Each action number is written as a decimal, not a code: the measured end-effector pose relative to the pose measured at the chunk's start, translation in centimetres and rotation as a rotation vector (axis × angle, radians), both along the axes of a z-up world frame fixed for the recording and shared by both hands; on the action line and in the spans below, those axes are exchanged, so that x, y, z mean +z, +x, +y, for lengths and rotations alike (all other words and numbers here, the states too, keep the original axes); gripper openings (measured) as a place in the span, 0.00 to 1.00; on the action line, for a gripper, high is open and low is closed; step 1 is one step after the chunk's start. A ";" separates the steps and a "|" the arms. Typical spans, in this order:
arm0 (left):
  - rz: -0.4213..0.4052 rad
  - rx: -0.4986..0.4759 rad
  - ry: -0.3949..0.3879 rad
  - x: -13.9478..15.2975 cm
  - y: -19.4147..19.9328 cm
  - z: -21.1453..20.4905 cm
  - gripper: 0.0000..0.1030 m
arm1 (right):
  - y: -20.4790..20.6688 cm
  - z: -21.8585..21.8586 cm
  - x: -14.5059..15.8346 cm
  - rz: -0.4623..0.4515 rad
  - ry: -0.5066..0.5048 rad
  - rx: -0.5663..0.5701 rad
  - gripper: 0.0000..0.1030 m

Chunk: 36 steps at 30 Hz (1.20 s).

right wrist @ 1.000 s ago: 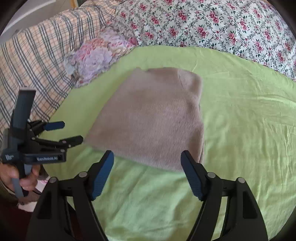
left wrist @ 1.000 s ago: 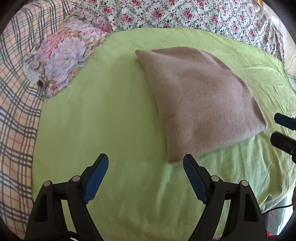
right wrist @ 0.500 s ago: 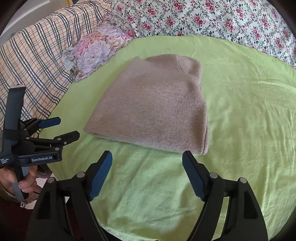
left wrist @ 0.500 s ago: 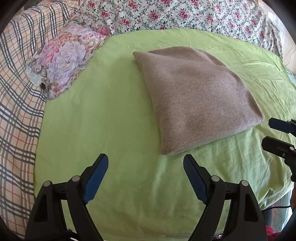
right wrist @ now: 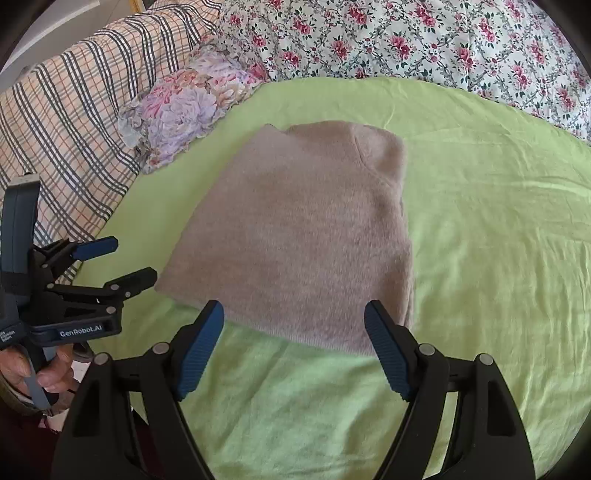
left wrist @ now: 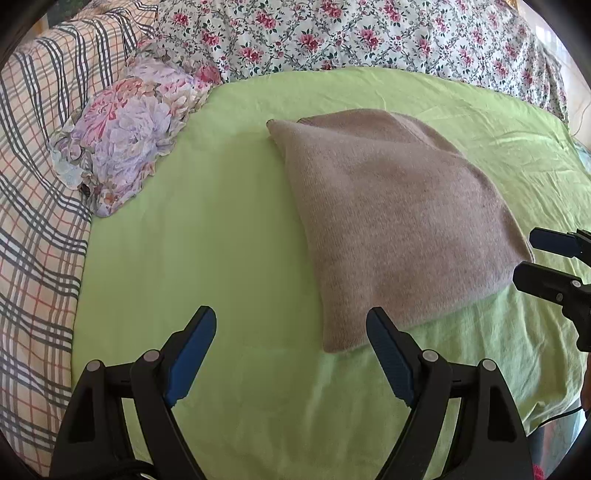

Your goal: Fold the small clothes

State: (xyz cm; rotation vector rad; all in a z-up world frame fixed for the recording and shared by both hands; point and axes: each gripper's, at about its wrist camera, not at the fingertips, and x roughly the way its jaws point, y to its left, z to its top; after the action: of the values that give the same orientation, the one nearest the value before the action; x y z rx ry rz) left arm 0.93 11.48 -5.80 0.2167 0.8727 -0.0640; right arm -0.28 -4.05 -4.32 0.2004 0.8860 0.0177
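A folded beige knit garment (left wrist: pixel 388 218) (right wrist: pixel 306 236) lies flat on the green sheet (left wrist: pixel 207 236). My left gripper (left wrist: pixel 291 325) hovers open over the sheet, its right finger just off the garment's near left corner. It also shows at the left edge of the right wrist view, the left gripper (right wrist: pixel 122 258) held in a hand, jaws apart. My right gripper (right wrist: pixel 293 317) is open in front of the garment's near edge, nothing between its pads. In the left wrist view the right gripper (left wrist: pixel 532 254) pokes in beside the garment's right corner.
A small floral bundle (left wrist: pixel 125 136) (right wrist: pixel 192 103) lies at the sheet's far left. A plaid blanket (left wrist: pixel 33 206) covers the left side and a rose-print cover (left wrist: pixel 369 33) runs along the back. The green sheet (right wrist: pixel 498 229) lies bare to the right of the garment.
Both views shifted only slightly; the garment lies in the same folded shape. The right gripper's fingers sit a little nearer the garment's near edge than half a second ago.
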 end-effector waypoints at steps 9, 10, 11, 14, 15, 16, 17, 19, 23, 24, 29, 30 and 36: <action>-0.007 0.004 -0.003 0.3 1.6 -0.1 0.81 | 1.6 -0.8 0.3 -0.008 0.006 -0.004 0.77; -0.008 0.004 -0.002 0.3 1.8 -0.1 0.81 | 1.7 -0.9 0.4 -0.008 0.007 -0.006 0.77; -0.008 0.005 -0.002 0.3 2.0 -0.2 0.81 | 2.0 -1.0 0.4 -0.007 0.008 -0.008 0.77; -0.009 0.008 -0.005 0.4 2.5 -0.2 0.81 | 2.4 -1.0 0.4 -0.007 0.007 -0.009 0.77; -0.010 0.008 -0.007 0.5 2.7 -0.3 0.81 | 2.5 -1.1 0.4 -0.007 0.006 -0.008 0.77; -0.012 0.009 -0.008 0.5 2.8 -0.3 0.81 | 2.6 -1.2 0.5 -0.008 0.005 -0.006 0.77; -0.015 0.011 -0.007 0.6 2.9 -0.3 0.81 | 2.7 -1.3 0.5 -0.009 0.006 -0.006 0.77; -0.017 0.013 -0.008 0.6 3.2 -0.4 0.81 | 3.0 -1.5 0.6 -0.009 0.008 -0.004 0.77; -0.012 0.013 -0.014 0.5 3.9 -0.6 0.81 | 3.6 -1.9 0.7 0.002 0.000 0.002 0.77; -0.010 0.012 -0.014 0.5 4.1 -0.6 0.81 | 3.8 -2.0 0.7 0.004 -0.001 0.003 0.77; -0.007 0.012 -0.031 0.5 4.7 -0.9 0.81 | 4.7 -2.5 0.7 0.002 0.007 0.004 0.77; -0.008 0.013 -0.035 0.5 4.8 -0.9 0.81 | 4.9 -2.6 0.7 0.002 0.008 0.001 0.77; -0.006 0.020 -0.070 0.6 5.4 -1.0 0.81 | 5.5 -2.8 0.5 0.005 0.010 -0.011 0.77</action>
State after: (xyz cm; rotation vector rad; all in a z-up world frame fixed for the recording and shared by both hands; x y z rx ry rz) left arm 6.33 10.50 -5.17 0.1431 0.8655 -0.0752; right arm 5.20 -6.81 -3.81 0.2141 0.8900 0.0115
